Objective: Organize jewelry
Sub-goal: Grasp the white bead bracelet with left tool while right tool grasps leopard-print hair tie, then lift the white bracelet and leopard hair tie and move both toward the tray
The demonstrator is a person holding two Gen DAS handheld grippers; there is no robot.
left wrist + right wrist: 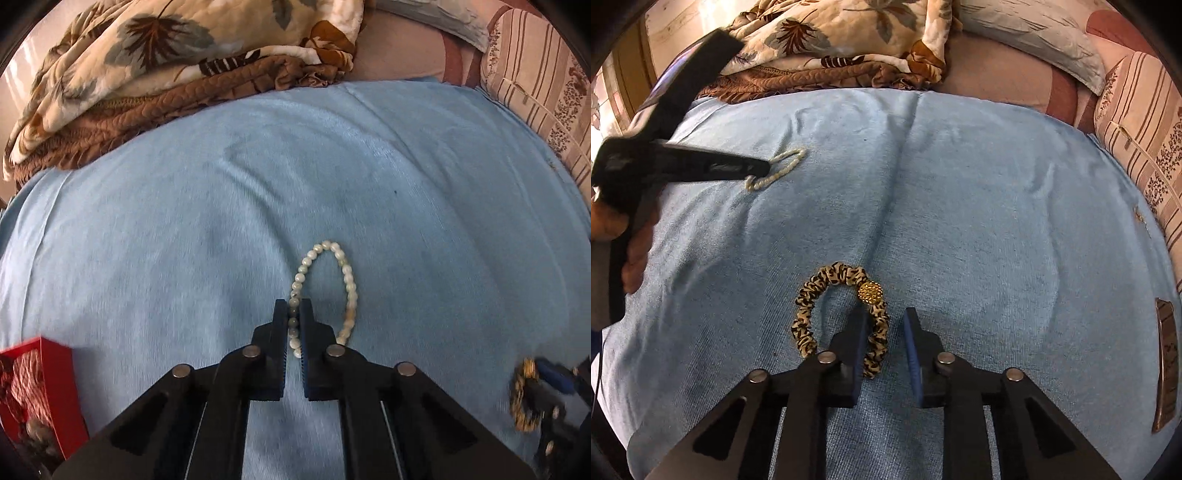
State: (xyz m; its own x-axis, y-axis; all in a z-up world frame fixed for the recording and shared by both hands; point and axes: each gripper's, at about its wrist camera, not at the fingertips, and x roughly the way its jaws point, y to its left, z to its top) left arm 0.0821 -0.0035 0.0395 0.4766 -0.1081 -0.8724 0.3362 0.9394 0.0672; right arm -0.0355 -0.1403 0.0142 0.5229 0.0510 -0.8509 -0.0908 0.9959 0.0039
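My left gripper (294, 314) is shut on one side of a pale bead bracelet (345, 275), which lies looped on the blue cloth (184, 221). The same gripper (767, 168) and bracelet (779, 171) show at the far left of the right wrist view. My right gripper (886, 321) is open, its fingers astride one side of a leopard-print scrunchie (812, 291) with a gold studded ball (870, 292). The scrunchie (519, 400) and the right gripper (554, 380) show blurred at the right edge of the left wrist view.
A red box (55, 387) with patterned contents stands at the left front. A folded floral quilt (166, 66) lies behind the cloth, striped pillows (1137, 122) at the right. A long brown clip (1167, 365) lies at the right edge.
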